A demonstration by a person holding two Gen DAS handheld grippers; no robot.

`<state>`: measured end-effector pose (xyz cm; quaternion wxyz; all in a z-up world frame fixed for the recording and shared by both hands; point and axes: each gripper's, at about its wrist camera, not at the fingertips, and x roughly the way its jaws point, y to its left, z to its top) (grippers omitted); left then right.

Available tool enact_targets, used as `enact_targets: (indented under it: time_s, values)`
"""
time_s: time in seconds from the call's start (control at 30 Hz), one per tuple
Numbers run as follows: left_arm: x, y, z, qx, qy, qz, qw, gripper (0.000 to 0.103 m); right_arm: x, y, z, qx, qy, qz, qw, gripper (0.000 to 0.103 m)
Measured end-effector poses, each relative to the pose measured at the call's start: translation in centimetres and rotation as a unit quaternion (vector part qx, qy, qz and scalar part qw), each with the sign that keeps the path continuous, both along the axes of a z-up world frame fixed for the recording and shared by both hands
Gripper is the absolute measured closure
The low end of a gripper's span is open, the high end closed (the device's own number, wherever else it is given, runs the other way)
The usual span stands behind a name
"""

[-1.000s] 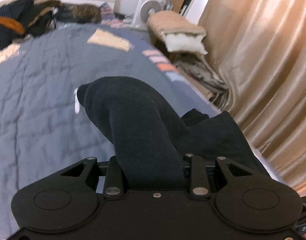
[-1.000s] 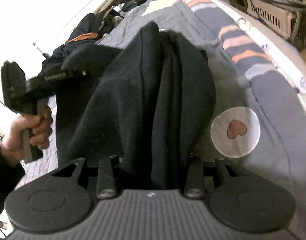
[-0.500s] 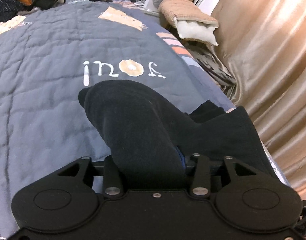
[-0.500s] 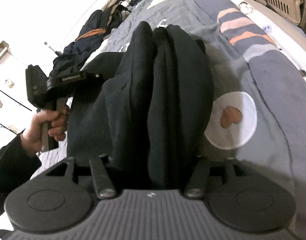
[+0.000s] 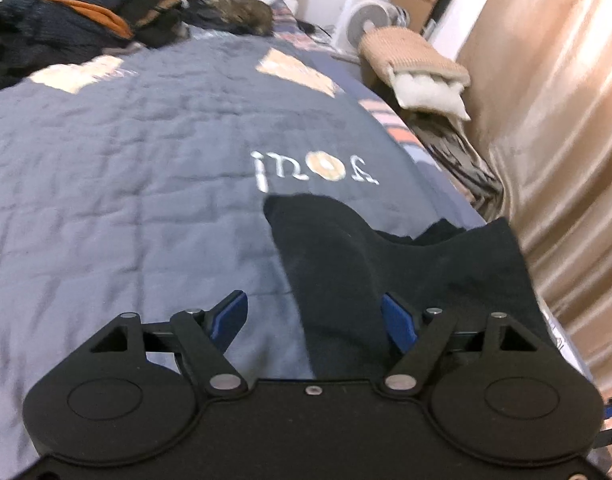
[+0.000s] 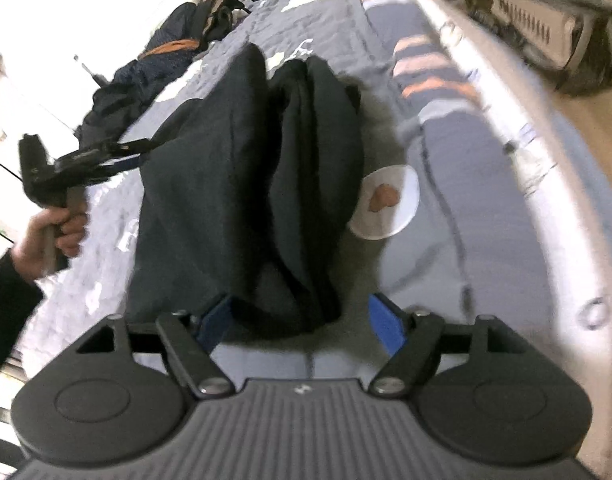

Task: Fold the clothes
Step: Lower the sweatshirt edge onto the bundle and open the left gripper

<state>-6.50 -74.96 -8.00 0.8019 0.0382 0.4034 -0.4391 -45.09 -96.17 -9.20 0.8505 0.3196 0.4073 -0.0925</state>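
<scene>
The black garment [image 5: 338, 264] is soft, matt fleece-like cloth, and the quilt [image 5: 125, 184] on the bed is stitched, faintly puckered grey-blue fabric. The curtain [image 5: 566, 120] is glossy satin. The left gripper [image 5: 314, 320] is matt black plastic with smooth blue fingers [image 5: 400, 322].

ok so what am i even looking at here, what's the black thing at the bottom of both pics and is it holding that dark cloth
The black shape at the bottom of each picture is a hand-held gripping tool with a camera on it, looking forward along its two blue-padded fingers. A person holds one in each hand. One picture is from the left tool, the other from the right tool, which also sees the person's left hand gripping the other tool.

Both look down at a bed with a grey-blue quilt. A dark garment, bunched into folds, lies on it, and a pile of clothes sits at the far end.

Neither tool holds the garment now: both sets of jaws are opening, with the cloth lying loosely between the pads.
</scene>
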Motion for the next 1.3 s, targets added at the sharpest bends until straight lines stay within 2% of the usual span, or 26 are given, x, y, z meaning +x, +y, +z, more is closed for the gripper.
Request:
enact_targets:
  time_s: [0.1,0.23,0.3,0.37,0.5,0.57,0.67,0.77,0.83,0.9,1.03,1.1,1.3]
  values:
    - [-0.8,1.8,0.9,-0.007,-0.007,0.010,0.9999,0.030,-1.0,0.5,2.2,-0.039,-0.004,-0.015,0.999,0.029]
    - [-3.3,3.0,1.6,-0.040,0.016,-0.019,0.9989,0.030,-1.2,1.5,5.3,-0.049,-0.071,-0.038,0.996,0.029]
    - [-5.1,3.1,1.7,-0.063,0.035,-0.045,0.9964,0.030,-0.4,2.0,6.0,-0.038,-0.104,-0.035,0.993,0.029]
    - [-6.8,3.2,1.3,-0.094,0.069,-0.067,0.9910,0.030,1.2,2.9,5.9,-0.030,-0.119,-0.025,0.992,0.029]
    - [-9.1,3.2,-0.5,-0.145,0.149,-0.093,0.9738,0.030,4.2,4.0,3.8,0.017,-0.143,0.003,0.990,0.029]
    - [-9.8,3.0,-2.1,-0.154,0.184,-0.093,0.9663,0.030,5.5,4.0,2.3,0.025,-0.127,0.005,0.992,0.029]
    - [-10.5,2.9,-5.0,-0.141,0.227,-0.088,0.9596,0.030,5.8,2.9,0.2,0.035,-0.104,-0.012,0.994,0.033]
    - [-11.5,3.8,-6.1,-0.148,0.225,-0.089,0.9589,0.030,5.3,1.5,-1.2,0.061,-0.104,-0.028,0.992,0.036]
    - [-12.0,4.3,-5.9,-0.147,0.217,-0.091,0.9608,0.030,4.7,1.0,-0.9,0.076,-0.112,-0.032,0.990,0.036]
    - [-12.4,4.6,-5.3,-0.145,0.203,-0.089,0.9643,0.030,4.7,1.1,0.0,0.067,-0.111,-0.024,0.991,0.036]
    - [-13.8,5.5,-3.8,-0.146,0.172,-0.091,0.9700,0.030,4.8,0.5,2.3,0.020,-0.109,-0.024,0.994,0.034]
    - [-14.8,5.6,-2.8,-0.140,0.140,-0.090,0.9761,0.030,5.3,-0.2,3.4,-0.007,-0.107,-0.027,0.994,0.033]
    - [-17.1,6.1,-0.9,-0.116,0.064,-0.079,0.9880,0.029,9.8,-1.9,5.6,-0.126,-0.076,-0.029,0.989,0.033]
